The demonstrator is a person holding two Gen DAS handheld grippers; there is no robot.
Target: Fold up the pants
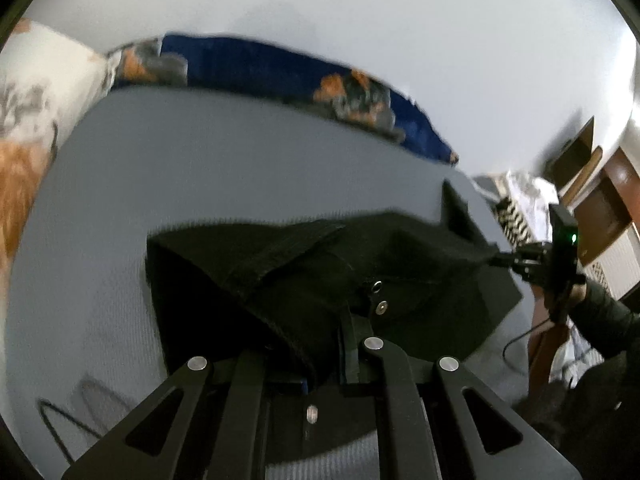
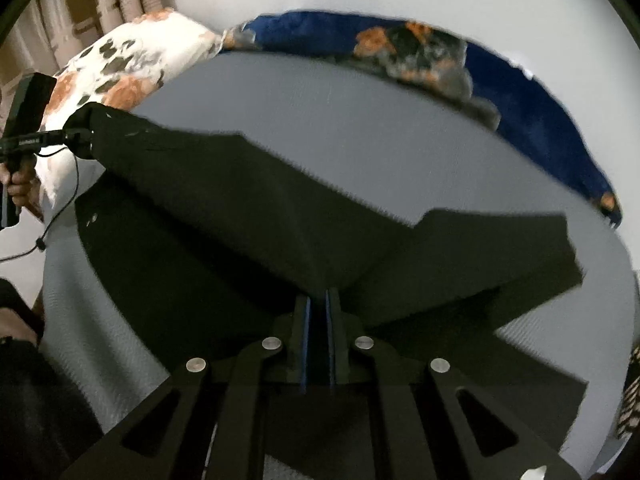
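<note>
The black pants (image 1: 304,280) hang stretched between my two grippers above a grey bed sheet (image 1: 200,160). My left gripper (image 1: 320,364) is shut on the waistband near two metal snaps (image 1: 380,298). My right gripper (image 2: 318,300) is shut on the other end of the pants (image 2: 248,208). In the left wrist view the right gripper (image 1: 500,260) pinches the cloth at the far right. In the right wrist view the left gripper (image 2: 80,136) pinches it at the far left. The lower part of the pants droops onto the sheet.
A blue floral blanket (image 2: 520,112) lies along the far edge of the bed. A white floral pillow (image 2: 132,68) sits at the left. A white wall (image 1: 400,40) is behind. Wooden furniture (image 1: 612,184) stands beyond the bed's right edge.
</note>
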